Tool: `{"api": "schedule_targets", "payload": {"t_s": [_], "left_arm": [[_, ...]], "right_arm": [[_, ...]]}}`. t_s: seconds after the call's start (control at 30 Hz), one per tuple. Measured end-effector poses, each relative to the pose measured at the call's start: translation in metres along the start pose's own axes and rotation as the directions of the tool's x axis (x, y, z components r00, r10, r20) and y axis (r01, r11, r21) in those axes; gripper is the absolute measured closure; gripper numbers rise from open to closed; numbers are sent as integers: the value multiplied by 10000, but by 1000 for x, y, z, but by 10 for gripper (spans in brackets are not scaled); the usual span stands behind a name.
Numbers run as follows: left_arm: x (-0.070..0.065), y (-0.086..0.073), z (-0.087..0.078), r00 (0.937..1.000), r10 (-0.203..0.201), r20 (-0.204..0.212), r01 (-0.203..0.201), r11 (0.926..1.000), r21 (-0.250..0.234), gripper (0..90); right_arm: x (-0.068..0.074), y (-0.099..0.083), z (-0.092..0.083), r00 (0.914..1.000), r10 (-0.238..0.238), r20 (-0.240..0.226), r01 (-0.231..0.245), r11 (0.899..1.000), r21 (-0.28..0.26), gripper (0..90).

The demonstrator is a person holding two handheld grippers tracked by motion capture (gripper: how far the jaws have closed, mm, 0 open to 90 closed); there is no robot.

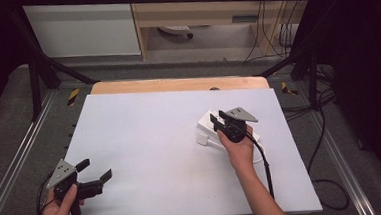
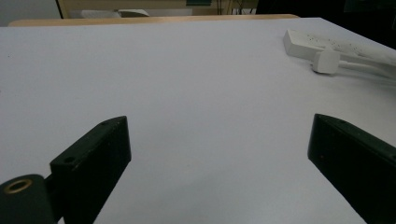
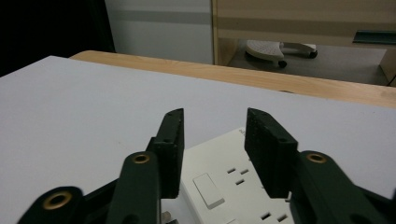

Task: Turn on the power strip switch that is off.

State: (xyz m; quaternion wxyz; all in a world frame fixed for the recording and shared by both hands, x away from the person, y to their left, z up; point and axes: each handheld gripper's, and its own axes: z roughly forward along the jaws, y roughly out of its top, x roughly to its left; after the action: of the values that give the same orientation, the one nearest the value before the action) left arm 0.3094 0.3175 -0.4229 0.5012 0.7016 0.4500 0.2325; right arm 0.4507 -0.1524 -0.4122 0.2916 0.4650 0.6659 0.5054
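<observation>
**Right tool closing in over the power strip**

The right tool (image 1: 220, 121) is held above the near end of the white power strip (image 3: 229, 186), its jaws partly drawn in but released: in the right gripper view the pads (image 3: 173, 144) stand on either side of the strip's rocker switch (image 3: 208, 190) without pressing on anything. The strip lies flat on the white desk (image 1: 146, 155), with its outlet slots just beyond the switch. A white plug (image 2: 326, 61) on a white cord lies touching or just beside the strip, on the side towards the left tool. The left tool (image 1: 93, 171) is held well apart from the strip, at the near corner of the desk, jaws spread wide and empty.

The step in hand is judged to be a reach for the strip or its switch. It would be done well if the jaws were squared to the strip's long sides and lowered evenly, so that the body is not skewed or pushed along the desk.

No containers are seen on the desk.
</observation>
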Motion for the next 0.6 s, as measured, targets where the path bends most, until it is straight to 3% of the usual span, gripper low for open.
{"api": "schedule_targets", "payload": {"t_s": [0.23, 0.37, 0.6], "left_arm": [[1, 0, 1, 10000, 11, 4, -11, 10000, 17, 61], [0, 0, 0, 9999, 98, -23, -98, 9999, 25, 61], [1, 0, 2, 10000, 61, 9, -61, 10000, 59, 61]], "right_arm": [[6, 0, 1, 9999, -172, 12, 172, 9995, -259, 791], [10, -7, 4, 9993, -363, 14, 364, 9993, -122, 838], [9, -15, 6, 9996, -268, 104, 268, 9996, 13, 871]]}}
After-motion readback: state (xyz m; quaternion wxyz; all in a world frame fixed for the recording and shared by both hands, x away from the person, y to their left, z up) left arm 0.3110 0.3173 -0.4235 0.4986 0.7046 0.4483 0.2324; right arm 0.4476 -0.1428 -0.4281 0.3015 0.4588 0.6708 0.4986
